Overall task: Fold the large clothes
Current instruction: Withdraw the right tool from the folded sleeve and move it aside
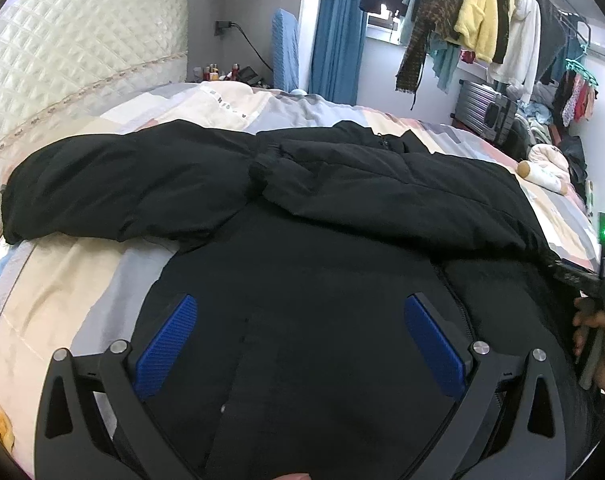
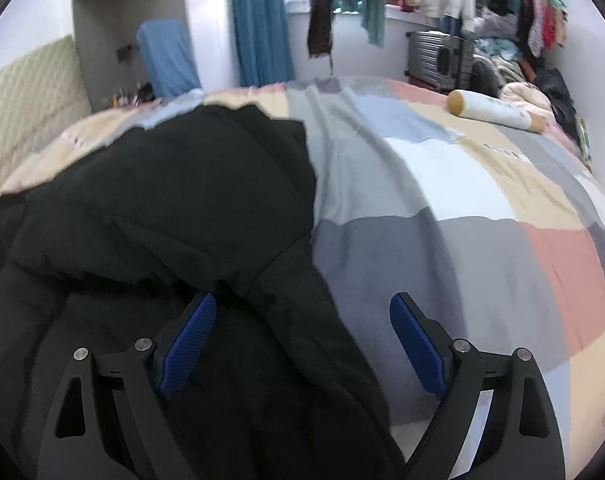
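Observation:
A large black padded jacket (image 1: 302, 208) lies spread on the bed, with both sleeves folded across its body so the cuffs meet near the middle. My left gripper (image 1: 300, 312) is open and hovers over the jacket's lower body, with nothing between the blue pads. In the right wrist view the jacket (image 2: 162, 200) fills the left half. My right gripper (image 2: 302, 320) is open over the jacket's right edge; its left pad (image 2: 190, 340) is above black fabric, its right pad above the quilt. The right gripper also shows at the right edge of the left wrist view (image 1: 600, 312), held by a hand.
The bed carries a patchwork quilt (image 2: 462, 208) in grey, cream, blue and pink. A cream bolster (image 2: 498, 114) lies at the far right. A quilted headboard (image 1: 62, 60) stands on the left. Hanging clothes (image 1: 482, 20) and a suitcase (image 2: 438, 58) line the far wall.

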`<control>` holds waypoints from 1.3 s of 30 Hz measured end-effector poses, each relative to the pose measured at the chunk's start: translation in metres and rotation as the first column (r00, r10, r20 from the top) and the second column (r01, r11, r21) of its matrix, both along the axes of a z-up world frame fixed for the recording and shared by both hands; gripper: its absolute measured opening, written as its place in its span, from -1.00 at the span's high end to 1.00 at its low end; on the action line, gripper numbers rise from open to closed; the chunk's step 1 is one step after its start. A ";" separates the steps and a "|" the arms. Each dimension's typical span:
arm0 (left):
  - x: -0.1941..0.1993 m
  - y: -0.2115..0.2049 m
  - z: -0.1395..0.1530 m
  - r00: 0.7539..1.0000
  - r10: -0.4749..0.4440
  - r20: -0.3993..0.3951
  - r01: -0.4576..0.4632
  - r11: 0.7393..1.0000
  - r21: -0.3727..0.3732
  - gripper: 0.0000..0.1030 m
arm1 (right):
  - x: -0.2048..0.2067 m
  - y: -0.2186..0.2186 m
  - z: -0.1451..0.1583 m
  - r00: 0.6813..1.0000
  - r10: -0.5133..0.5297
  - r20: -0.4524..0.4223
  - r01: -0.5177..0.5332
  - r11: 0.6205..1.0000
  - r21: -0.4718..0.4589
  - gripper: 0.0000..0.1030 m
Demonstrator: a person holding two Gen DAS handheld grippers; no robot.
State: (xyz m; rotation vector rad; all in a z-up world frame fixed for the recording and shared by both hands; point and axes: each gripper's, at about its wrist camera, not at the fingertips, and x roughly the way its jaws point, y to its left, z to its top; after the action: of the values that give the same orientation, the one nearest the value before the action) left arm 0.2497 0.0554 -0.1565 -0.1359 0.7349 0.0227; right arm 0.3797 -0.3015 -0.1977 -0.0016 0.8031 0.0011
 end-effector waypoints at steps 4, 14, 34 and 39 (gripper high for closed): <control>-0.001 -0.004 -0.001 1.000 -0.007 0.004 0.006 1.000 0.020 -1.00 | 0.014 0.018 -0.007 1.000 0.025 0.006 -0.024 0.994 -0.108 -0.72; -0.001 -0.005 -0.003 1.000 0.002 0.019 -0.002 0.999 0.034 -1.00 | 0.029 0.028 -0.007 0.997 0.049 0.065 -0.038 0.986 -0.160 -0.72; -0.015 0.001 0.013 0.996 0.030 0.084 -0.035 0.997 0.065 -1.00 | 0.040 -0.039 0.010 0.984 -0.126 0.127 0.121 0.991 0.049 -0.72; -0.025 0.000 0.022 0.993 0.032 0.111 -0.039 0.997 0.060 -1.00 | 0.020 -0.031 0.026 0.987 -0.095 0.133 0.092 0.995 0.030 -0.73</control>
State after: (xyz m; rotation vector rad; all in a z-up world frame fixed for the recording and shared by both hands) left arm 0.2242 0.0550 -0.1340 -0.0898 0.6208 0.0718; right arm 0.3996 -0.3327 -0.1721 0.0578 0.6676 -0.0778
